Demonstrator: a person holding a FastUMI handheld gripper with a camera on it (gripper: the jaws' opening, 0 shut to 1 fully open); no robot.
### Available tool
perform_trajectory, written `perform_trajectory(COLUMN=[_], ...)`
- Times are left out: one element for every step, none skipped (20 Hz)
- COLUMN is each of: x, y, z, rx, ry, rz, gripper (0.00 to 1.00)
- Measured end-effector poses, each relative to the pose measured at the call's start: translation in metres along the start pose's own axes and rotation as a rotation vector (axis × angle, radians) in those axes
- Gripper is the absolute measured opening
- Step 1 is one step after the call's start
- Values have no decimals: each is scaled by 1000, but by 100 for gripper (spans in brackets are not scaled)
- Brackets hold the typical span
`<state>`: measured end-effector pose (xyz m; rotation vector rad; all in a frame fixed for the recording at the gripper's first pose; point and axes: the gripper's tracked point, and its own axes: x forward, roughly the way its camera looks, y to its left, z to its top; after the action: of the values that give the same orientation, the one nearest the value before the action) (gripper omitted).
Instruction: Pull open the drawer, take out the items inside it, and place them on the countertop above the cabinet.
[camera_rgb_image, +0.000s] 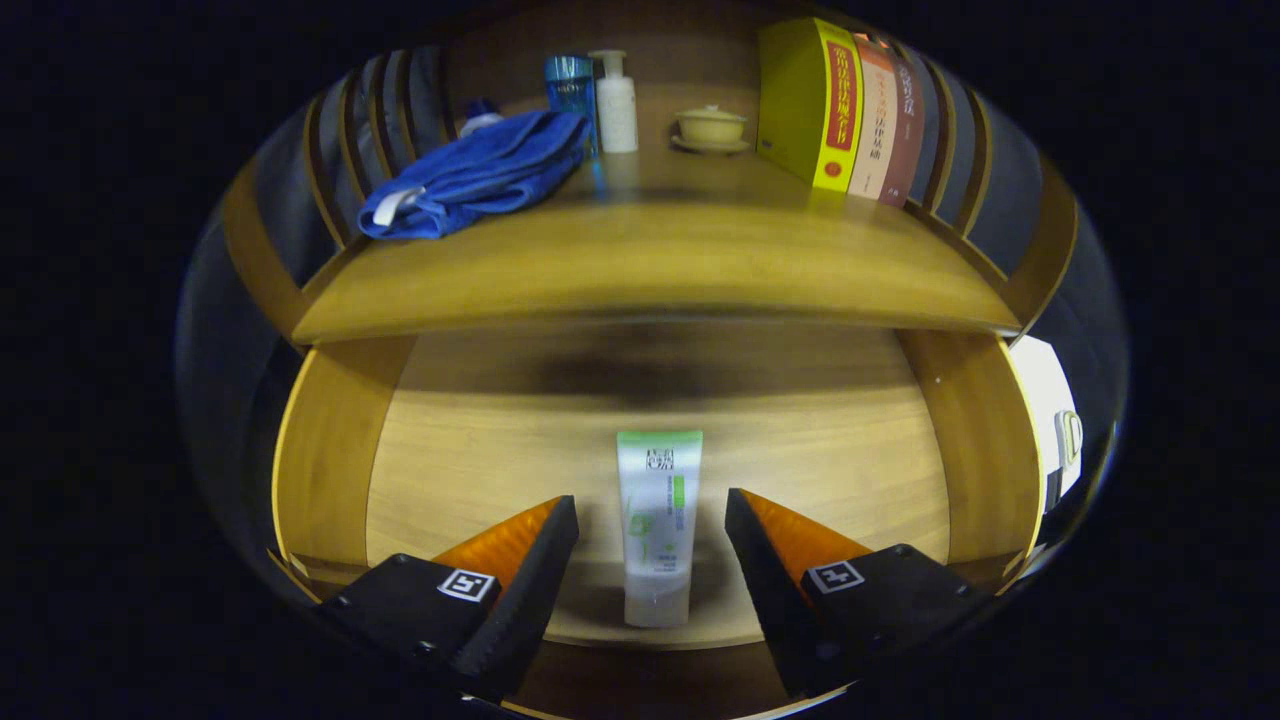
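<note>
The wooden drawer (330, 460) stands pulled open below the countertop (650, 260). On its floor lies a white tube with green print (657, 525), lengthwise, cap end toward me. My gripper (650, 515) hovers over it, open, with one finger on each side of the tube and a gap to both. On the countertop rests a folded blue towel (475, 175) at the left.
At the back of the countertop stand a blue bottle (570, 90), a white pump bottle (616, 105), a small lidded cup on a saucer (710, 127) and a few upright books (840, 105). Slatted rails fence both sides. A white object (1050, 415) sits outside the drawer's right wall.
</note>
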<state>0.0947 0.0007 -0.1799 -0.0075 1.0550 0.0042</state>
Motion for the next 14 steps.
perform_trajectory(x=[3, 7, 3, 5, 8, 11, 13, 16, 17, 18, 19, 21, 22, 22], y=[1, 2, 1, 1, 0, -2, -3, -2, -3, -3, -3, -5, -6, -7], z=[-5, -10, -17, -18, -20, -24, -27, -30, -32, -34, -33, -35, -34, -33], rx=[-8, -7, -1, 10, 14, 14, 18, 18, 12, 10, 9, 8, -1, -4], ry=[33, 62, 94, 109, 123, 133, 148, 156, 175, 186, 188, 189, 187, 187], rz=[-5, -1, -3, -8, -15, -22, -20, -22, -26, -23, -27, -35, -42, -42], gripper=[98, 98, 97, 97, 96, 95, 93, 91, 89, 87, 85, 82, 76, 71])
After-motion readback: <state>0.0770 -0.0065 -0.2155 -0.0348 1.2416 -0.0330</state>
